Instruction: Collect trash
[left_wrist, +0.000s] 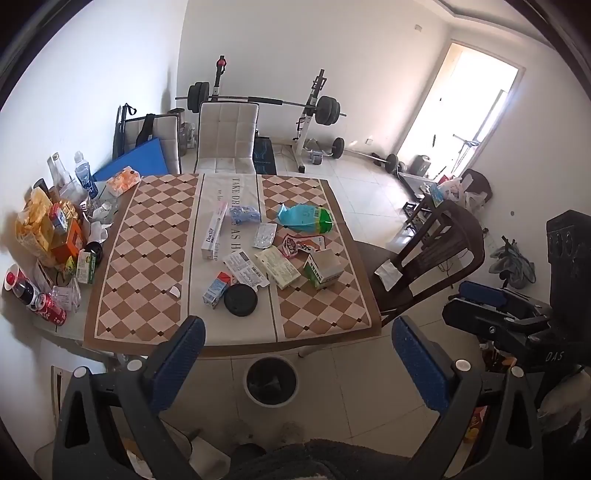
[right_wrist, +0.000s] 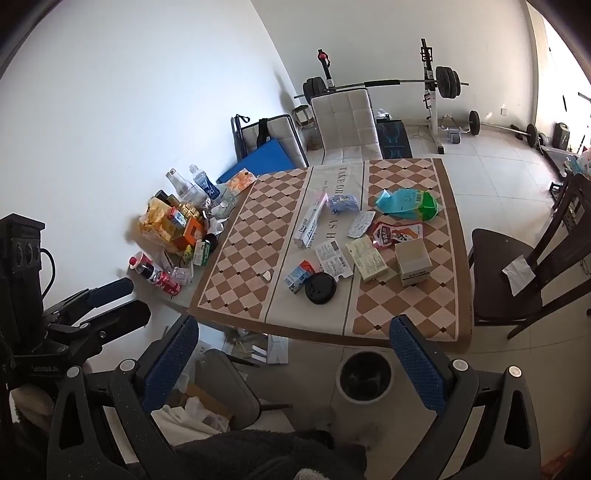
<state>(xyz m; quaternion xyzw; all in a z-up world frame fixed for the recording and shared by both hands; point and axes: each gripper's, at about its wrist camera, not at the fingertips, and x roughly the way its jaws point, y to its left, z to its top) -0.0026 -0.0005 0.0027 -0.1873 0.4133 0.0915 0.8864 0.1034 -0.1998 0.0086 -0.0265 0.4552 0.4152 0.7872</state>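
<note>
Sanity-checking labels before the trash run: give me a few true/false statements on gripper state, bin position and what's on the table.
1. Both the left gripper and the right gripper are open and hold nothing. True.
2. The trash bin stands on the table. False: it stands on the floor by the table's near edge.
3. The black round lid lies on the table mat. True.
4. The red cola can stands upright. False: it lies on its side.
5. The toothpaste box is already in the bin. False: it lies on the mat.

Brown-cream checkered tablecloth (left_wrist: 147, 236), black lid (left_wrist: 240, 299)
</note>
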